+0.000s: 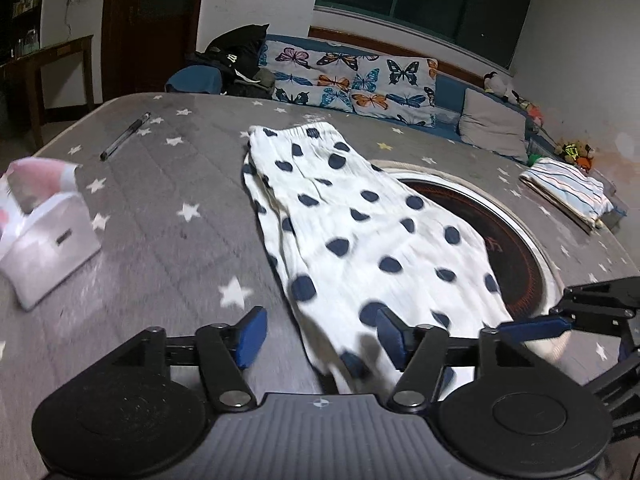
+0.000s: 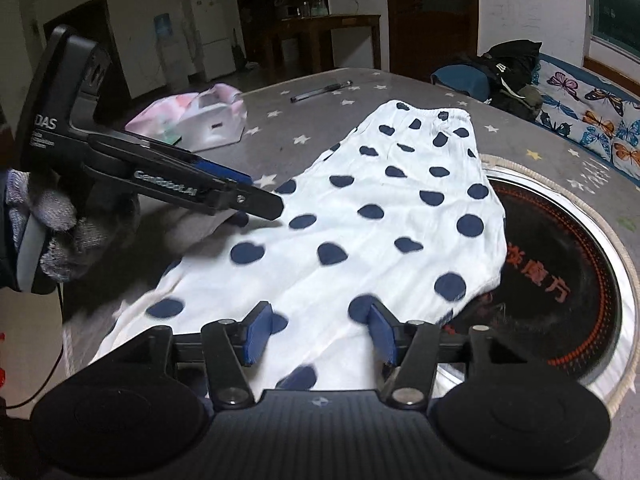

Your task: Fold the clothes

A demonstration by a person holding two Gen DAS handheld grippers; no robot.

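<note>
The left gripper (image 2: 256, 196), seen from the right wrist camera, bears the lettering "GenRobot.AI" on its arm and "DAS" on its body; a gloved hand (image 2: 52, 236) holds it. From its own camera the left gripper (image 1: 322, 338) stands wide, its blue pads (image 1: 252, 336) clear of the cloth, nothing clamped between them. The right gripper (image 2: 320, 334) is likewise parted, its pads on either side of the near edge of the garment without pinching it. The white garment with navy dots (image 2: 384, 216) lies flat on the table (image 1: 160, 240), elastic waistband at the far end, its right side overlapping a round inset hotplate (image 2: 560, 272) printed with red characters. The table carries a grey cover with stars. On it lie a pen (image 1: 125, 136), a white box in a pale bag (image 1: 48, 240) and a folded striped cloth (image 1: 568, 192). Behind stand a bench with butterfly cushions (image 1: 352, 80), a dark window and a wooden door.
</note>
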